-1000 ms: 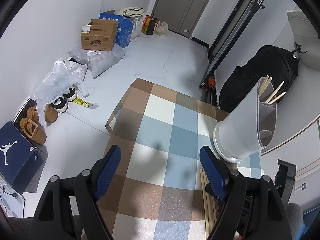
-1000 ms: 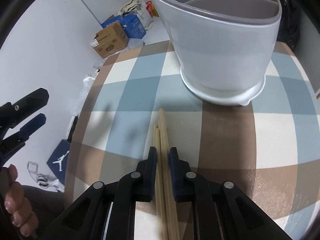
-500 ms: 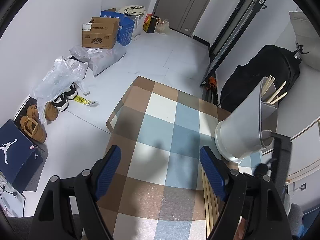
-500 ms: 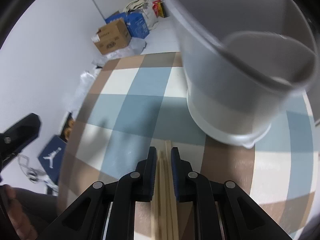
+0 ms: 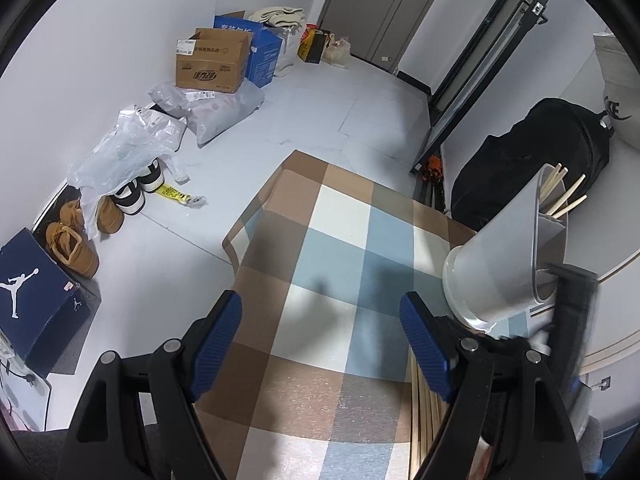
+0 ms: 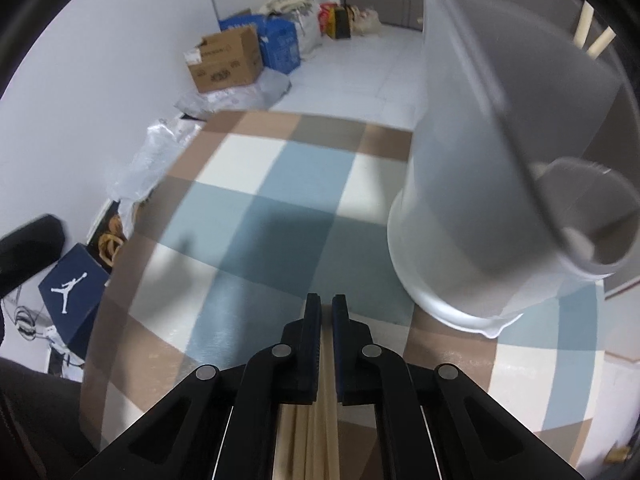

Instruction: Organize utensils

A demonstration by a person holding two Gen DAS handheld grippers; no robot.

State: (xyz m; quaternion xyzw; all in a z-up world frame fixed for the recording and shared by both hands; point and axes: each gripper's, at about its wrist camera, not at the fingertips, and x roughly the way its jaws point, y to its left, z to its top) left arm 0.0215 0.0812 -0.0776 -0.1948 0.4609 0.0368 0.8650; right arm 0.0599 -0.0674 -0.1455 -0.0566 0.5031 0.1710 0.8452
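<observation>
Two claws showed over a worktop (image 5: 320, 392) covered with a checked cloth of brown, pale blue and cream squares. In the left wrist view, the left claw (image 5: 322, 346) filled the bottom of the frame, its blue-padded fingers (image 5: 218, 332) standing wide apart with nothing between them, only the cloth below. At the lower right of that view, several pale wooden chopsticks (image 5: 420, 408) lay side by side on the cloth, partly hidden behind the right-hand finger. A tall grey plastic utensil holder (image 5: 496, 256) with inner compartments stood at the right edge of the worktop, and a few more wooden chopsticks (image 5: 568, 196) stuck out of its far compartment.

In the right wrist view, the right claw (image 6: 326, 320) sat at bottom centre with its dark fingers nearly together, closing on a pale wooden chopstick that ran between them down to the frame's bottom edge; other chopsticks lay just beside it under the fingers. The grey holder (image 6: 480, 208) loomed blurred at the right of the frame, close beyond the claw's tips.

Beyond the worktop, at the upper left of both views, a brown cardboard box (image 5: 212, 60) and a blue box (image 5: 264, 56) stood on the pale floor against the wall, and a dark blue shoebox (image 5: 36, 300) lay at the left edge.
</observation>
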